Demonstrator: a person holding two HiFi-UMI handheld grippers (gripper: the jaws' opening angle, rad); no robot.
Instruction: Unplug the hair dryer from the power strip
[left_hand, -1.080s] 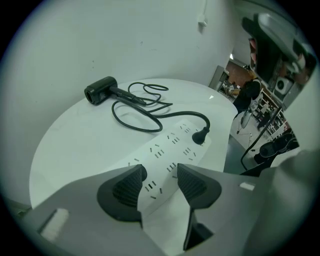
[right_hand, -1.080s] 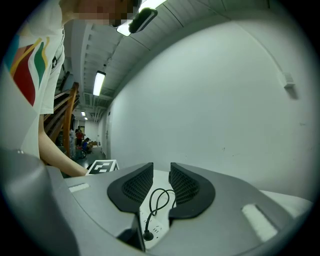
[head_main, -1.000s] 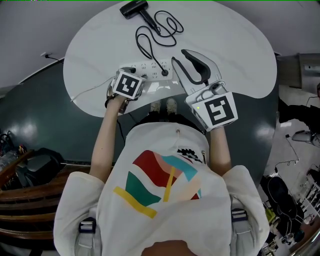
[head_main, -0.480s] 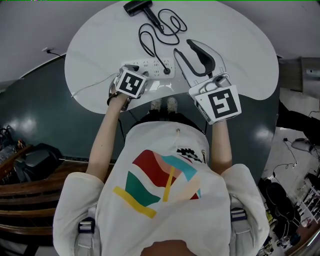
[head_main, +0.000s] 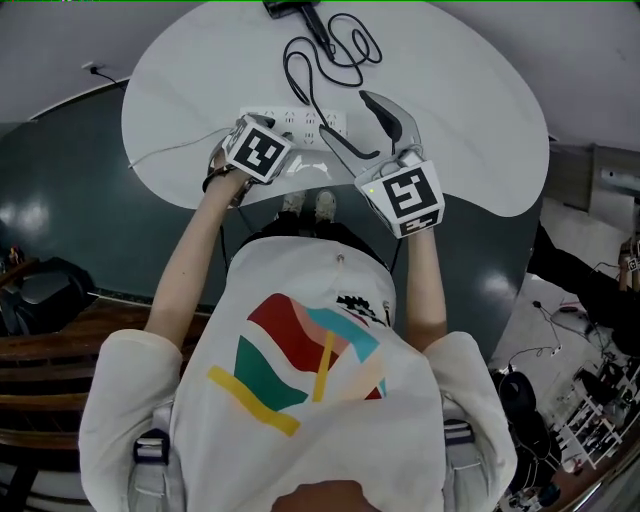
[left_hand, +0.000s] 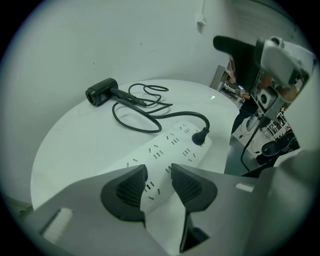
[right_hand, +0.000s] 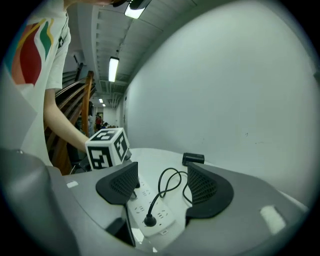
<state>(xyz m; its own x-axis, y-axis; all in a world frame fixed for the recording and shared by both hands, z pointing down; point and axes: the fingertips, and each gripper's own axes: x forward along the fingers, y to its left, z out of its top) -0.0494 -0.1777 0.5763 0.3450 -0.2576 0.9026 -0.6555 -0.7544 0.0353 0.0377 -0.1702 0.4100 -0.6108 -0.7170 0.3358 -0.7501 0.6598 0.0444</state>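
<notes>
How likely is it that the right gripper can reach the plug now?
Probably yes. The right gripper is empty, and its jaws have just been opening wide. The plug sits at the near end of the power strip, straight ahead, and the left gripper is at its far end.

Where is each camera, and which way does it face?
Head view: on the person's head, steeply down onto the table; shirt, forearms, left gripper, right gripper show.
Left gripper view: on that gripper, along its jaws, just narrowed, apart, over the power strip toward the hair dryer.
Right gripper view: on that gripper, through its just-opened jaws, gripping nothing, toward the plug; arm at left.
Gripper views share strip, plug, dryer.
</notes>
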